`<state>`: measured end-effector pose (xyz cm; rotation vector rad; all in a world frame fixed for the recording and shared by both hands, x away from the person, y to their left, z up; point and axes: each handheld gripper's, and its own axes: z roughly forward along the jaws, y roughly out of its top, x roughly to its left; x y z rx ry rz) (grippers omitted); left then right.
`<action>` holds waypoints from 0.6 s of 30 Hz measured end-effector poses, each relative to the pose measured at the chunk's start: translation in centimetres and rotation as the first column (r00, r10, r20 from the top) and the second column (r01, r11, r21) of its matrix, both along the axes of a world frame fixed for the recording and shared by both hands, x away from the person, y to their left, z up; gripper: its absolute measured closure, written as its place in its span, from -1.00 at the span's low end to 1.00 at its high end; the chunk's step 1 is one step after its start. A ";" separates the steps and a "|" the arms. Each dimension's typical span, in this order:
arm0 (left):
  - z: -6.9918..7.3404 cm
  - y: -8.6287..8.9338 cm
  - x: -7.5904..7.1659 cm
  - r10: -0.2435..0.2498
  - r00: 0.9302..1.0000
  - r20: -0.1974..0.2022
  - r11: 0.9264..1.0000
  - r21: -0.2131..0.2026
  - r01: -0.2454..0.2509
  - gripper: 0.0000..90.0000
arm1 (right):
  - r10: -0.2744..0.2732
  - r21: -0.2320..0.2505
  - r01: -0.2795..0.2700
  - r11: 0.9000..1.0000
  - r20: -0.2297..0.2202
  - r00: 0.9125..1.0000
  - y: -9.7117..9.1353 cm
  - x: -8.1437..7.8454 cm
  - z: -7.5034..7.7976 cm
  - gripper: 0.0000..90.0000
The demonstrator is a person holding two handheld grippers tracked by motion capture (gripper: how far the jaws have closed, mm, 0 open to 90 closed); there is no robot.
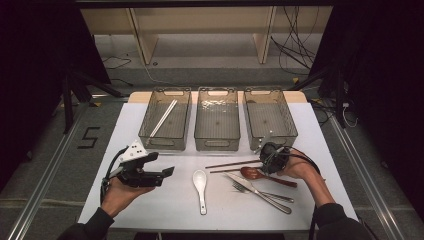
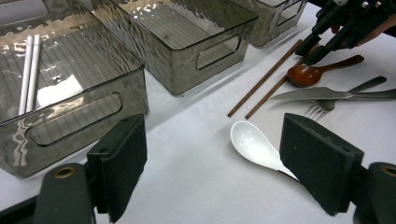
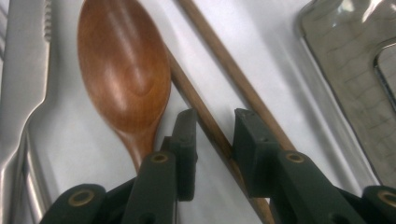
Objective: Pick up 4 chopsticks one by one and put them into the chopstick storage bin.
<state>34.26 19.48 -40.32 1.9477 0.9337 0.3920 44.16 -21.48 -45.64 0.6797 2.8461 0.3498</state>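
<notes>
— Bins first, from the left: what is in them?
— Three smoky plastic bins stand in a row at the far side of the white table (image 1: pixel 165 200). The left bin (image 1: pixel 150 131) holds a pair of white chopsticks (image 1: pixel 163 118); the middle bin (image 1: pixel 216 142) and the right bin (image 1: pixel 290 131) have nothing I can make out.
— And the left gripper (image 1: pixel 167 172)?
— It hovers over the table's left part, jaws wide apart, nothing between them. In the left gripper view a white ceramic spoon (image 2: pixel 254 144) lies just ahead of its right jaw.
— Further right?
— A fork (image 1: pixel 262 192) and a knife (image 1: pixel 257 192) lie crossed, with a wooden spoon (image 1: pixel 265 175) just above them and two brown wooden chopsticks (image 1: pixel 232 166) lying side by side in front of the bins.
— The right gripper (image 3: pixel 214 128)?
— Its tips are down at the chopsticks' right end. The jaws stand narrowly apart, astride the nearer chopstick (image 3: pixel 205 123); the pads are not pressing on it. The other chopstick runs just outside one jaw, and the wooden spoon's bowl lies beside the other.
</notes>
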 end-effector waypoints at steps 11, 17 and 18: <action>0.0 0.1 0.0 0.003 1.000 -0.001 1.000 -0.002 -0.003 -0.50 | 0.043 -0.045 -0.043 0.998 -0.006 0.999 0.4 -0.3 0.0 0.69; 0.0 0.1 0.0 0.002 1.000 0.000 1.000 -0.002 -0.002 -0.50 | 0.063 -0.067 -0.063 0.996 -0.008 0.998 0.5 -0.4 0.1 0.76; 0.0 0.1 0.0 0.001 1.000 -0.001 1.000 0.000 -0.001 -0.49 | 0.068 -0.070 -0.069 0.995 -0.009 0.998 0.5 -0.5 0.1 0.78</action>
